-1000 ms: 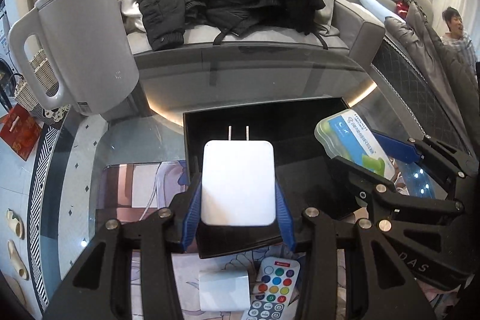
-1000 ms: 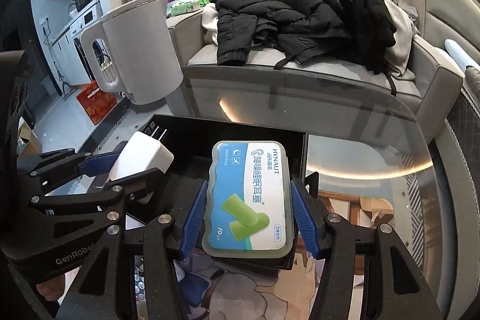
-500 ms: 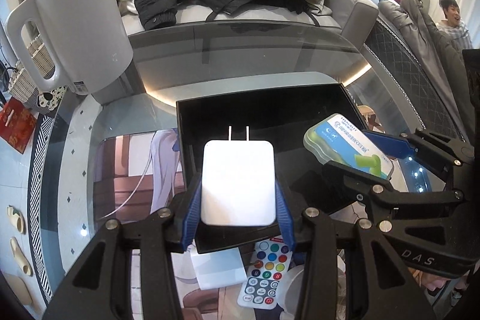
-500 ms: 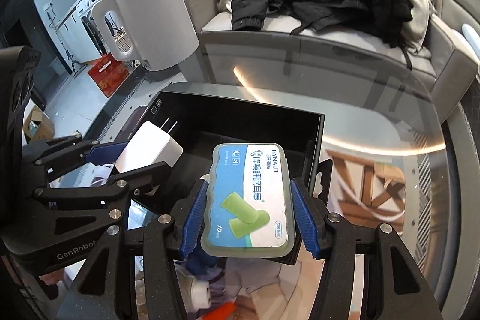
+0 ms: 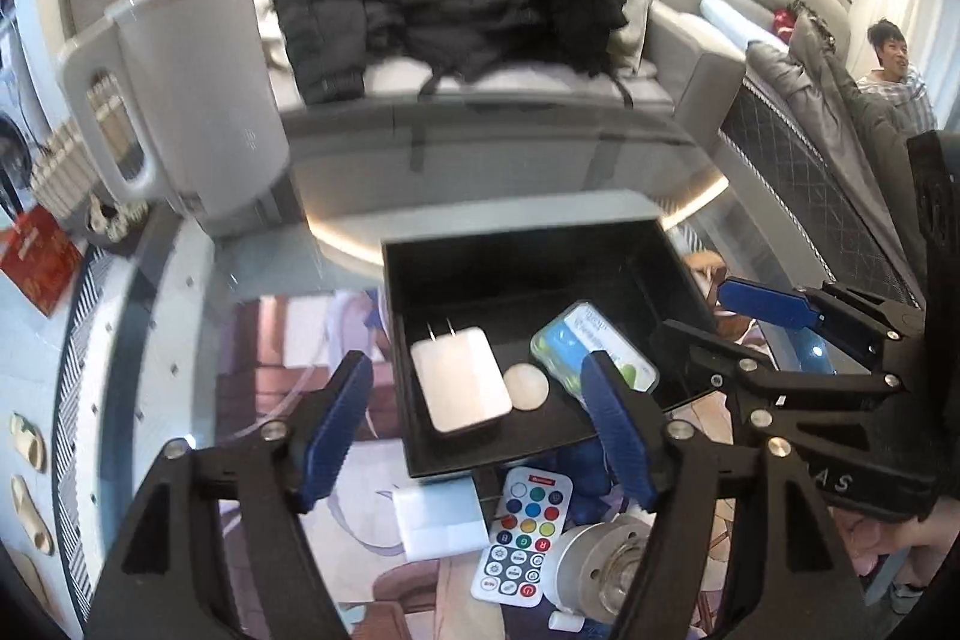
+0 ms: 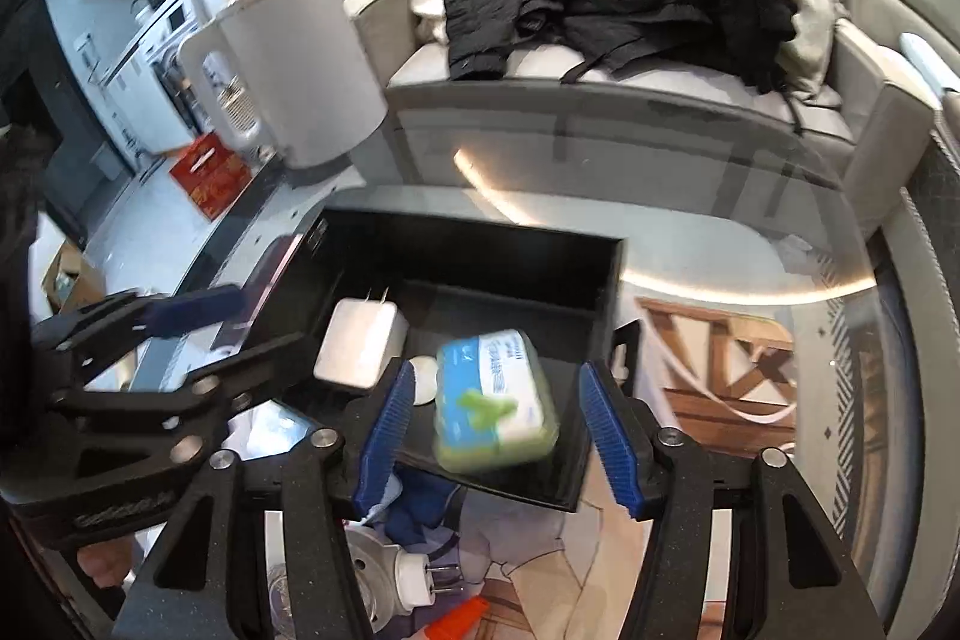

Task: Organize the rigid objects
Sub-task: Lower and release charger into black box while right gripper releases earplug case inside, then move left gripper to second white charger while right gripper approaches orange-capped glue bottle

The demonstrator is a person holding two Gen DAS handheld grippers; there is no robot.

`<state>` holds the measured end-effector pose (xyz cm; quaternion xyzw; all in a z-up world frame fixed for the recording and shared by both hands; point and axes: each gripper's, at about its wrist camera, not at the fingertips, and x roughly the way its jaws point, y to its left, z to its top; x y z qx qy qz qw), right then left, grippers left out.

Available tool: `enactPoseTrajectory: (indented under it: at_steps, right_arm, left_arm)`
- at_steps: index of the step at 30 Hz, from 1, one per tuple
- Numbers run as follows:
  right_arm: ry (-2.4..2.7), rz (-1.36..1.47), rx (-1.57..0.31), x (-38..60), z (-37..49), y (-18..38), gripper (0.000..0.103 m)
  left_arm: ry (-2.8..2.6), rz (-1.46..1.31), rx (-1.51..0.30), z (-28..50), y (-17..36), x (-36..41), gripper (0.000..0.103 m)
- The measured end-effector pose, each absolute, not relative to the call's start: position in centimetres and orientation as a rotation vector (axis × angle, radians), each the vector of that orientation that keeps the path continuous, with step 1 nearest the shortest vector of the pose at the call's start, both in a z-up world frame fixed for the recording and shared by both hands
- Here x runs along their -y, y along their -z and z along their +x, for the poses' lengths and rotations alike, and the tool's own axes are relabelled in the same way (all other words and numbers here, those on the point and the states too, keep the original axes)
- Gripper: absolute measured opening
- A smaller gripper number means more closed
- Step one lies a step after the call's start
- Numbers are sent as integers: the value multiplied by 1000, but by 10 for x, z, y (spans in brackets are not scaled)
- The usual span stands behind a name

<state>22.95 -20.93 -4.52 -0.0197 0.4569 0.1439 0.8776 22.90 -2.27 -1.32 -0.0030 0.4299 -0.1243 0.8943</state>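
My left gripper [image 5: 474,418] is spread wide with nothing between its blue pads, and my right gripper [image 6: 498,430] gapes wide as well, holding nothing. Both hang over the near edge of the black tray [image 5: 540,250] on the glass table [image 5: 252,280]. Inside the tray the white charger [image 5: 459,379] lies flat at the near left with its prongs pointing to the far wall; a small round white disc [image 5: 526,386] sits just right of it, and the green earplug box [image 6: 495,403] lies right of the disc, blurred in my right view. Below the tray's near edge, under the glass, are a remote with coloured buttons [image 5: 522,535], a white block [image 5: 438,520] and a metal round part [image 5: 600,562]. A white kettle [image 5: 192,100] stands beyond the tray to the left.
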Motion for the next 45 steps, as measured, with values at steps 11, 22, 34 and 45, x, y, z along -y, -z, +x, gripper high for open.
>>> enactPoseTrajectory:
  at_steps: [11, 22, 34, 45]
  right_arm:
    - [-281, 7, -677, 232, 158, -11, 61]
    - [-280, -16, -608, 245, 88, -12, 61]
    - [-319, -36, -861, 230, 96, 54, 61]
    - [-336, -98, -1024, 216, 101, 121, 59]
  left_arm:
    - [248, 33, -624, 165, -27, 3, 77]
    - [275, 68, -635, 132, -10, -10, 78]
    - [313, 149, -879, 154, 61, 1, 78]
    - [328, 200, -933, 179, 86, 19, 69]
